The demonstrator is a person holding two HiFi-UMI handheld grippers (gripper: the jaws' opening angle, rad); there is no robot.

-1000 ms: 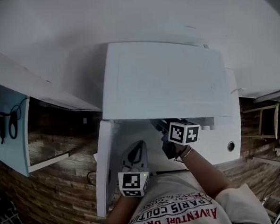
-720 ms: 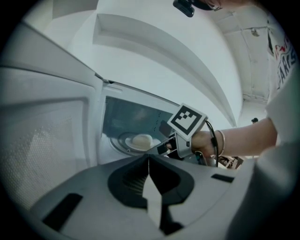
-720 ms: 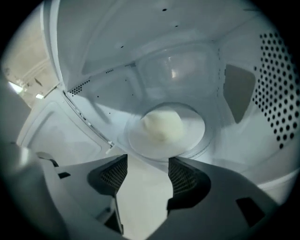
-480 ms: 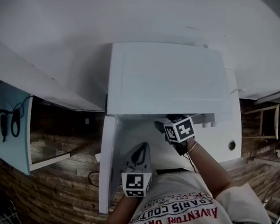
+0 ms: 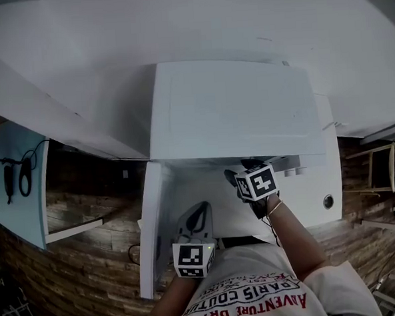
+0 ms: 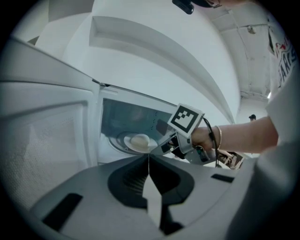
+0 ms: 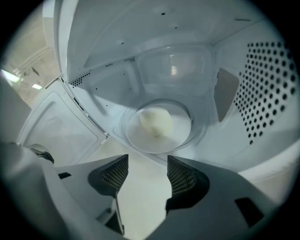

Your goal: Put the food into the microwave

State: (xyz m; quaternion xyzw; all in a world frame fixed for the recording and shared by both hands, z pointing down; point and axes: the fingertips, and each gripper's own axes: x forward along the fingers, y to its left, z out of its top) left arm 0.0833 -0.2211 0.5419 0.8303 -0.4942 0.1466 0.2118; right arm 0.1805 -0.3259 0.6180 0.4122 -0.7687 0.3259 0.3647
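Note:
The white microwave (image 5: 235, 111) stands with its door (image 5: 149, 237) swung open to the left. Inside, a pale round bun (image 7: 157, 122) lies on a white plate (image 7: 178, 136) on the glass turntable; the same bun (image 6: 139, 140) shows in the left gripper view. My right gripper (image 7: 143, 171) is open at the mouth of the cavity, a short way back from the plate, with nothing between its jaws. Its marker cube (image 5: 256, 182) shows in the head view. My left gripper (image 6: 149, 157) is shut and empty, held lower in front of the microwave, near the door.
The perforated right wall (image 7: 267, 93) of the cavity is close to my right gripper. A light blue cabinet door (image 5: 12, 185) hangs open at far left over a wooden floor (image 5: 91, 281). A wooden rack (image 5: 378, 169) stands at right.
My right gripper has drawn back a little from the cavity toward the person. The left gripper has shifted slightly right and stayed low.

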